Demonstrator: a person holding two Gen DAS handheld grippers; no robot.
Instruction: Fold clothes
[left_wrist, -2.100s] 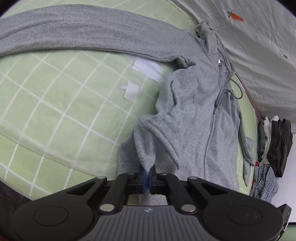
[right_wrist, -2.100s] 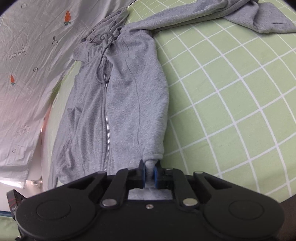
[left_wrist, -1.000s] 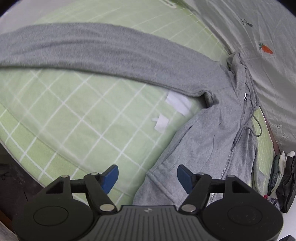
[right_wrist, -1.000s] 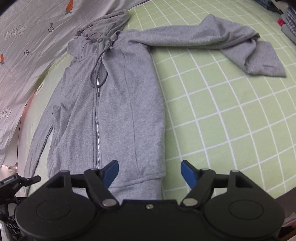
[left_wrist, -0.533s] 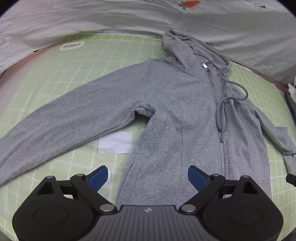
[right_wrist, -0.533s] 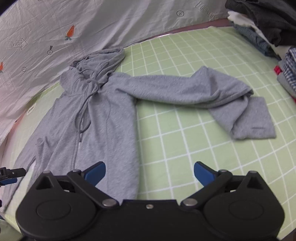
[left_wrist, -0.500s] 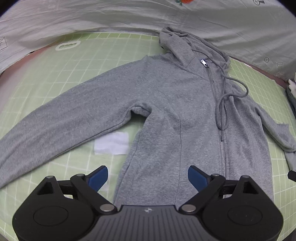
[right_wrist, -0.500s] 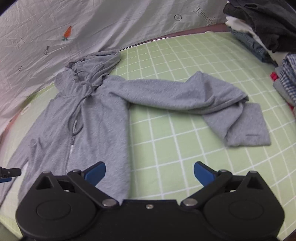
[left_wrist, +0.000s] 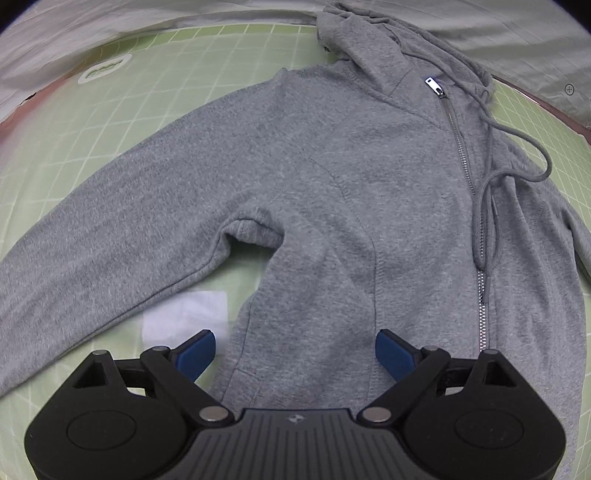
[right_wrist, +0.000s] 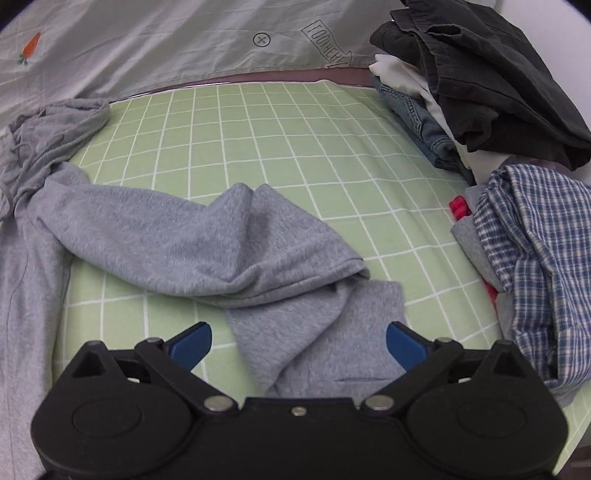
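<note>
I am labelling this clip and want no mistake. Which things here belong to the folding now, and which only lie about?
In the job: grey hoodie, its crumpled sleeve, left gripper and right gripper, both open.

Lying about: pile of dark clothes and jeans, checked shirt, white patch.

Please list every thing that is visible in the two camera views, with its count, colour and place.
hoodie: one, grey, flat on the sheet, zipped; one sleeve crumpled
sheet: one, green with white grid, under the hoodie
cloth: one, pale grey with carrot prints, behind the sheet
patch: one, white, under the hoodie's armpit
clothes pile: one, dark, white, denim and blue check, at the sheet's right edge
left gripper: black with blue pads, opening, over the hoodie's body
right gripper: black with blue pads, closing, over the sleeve's cuff
</note>
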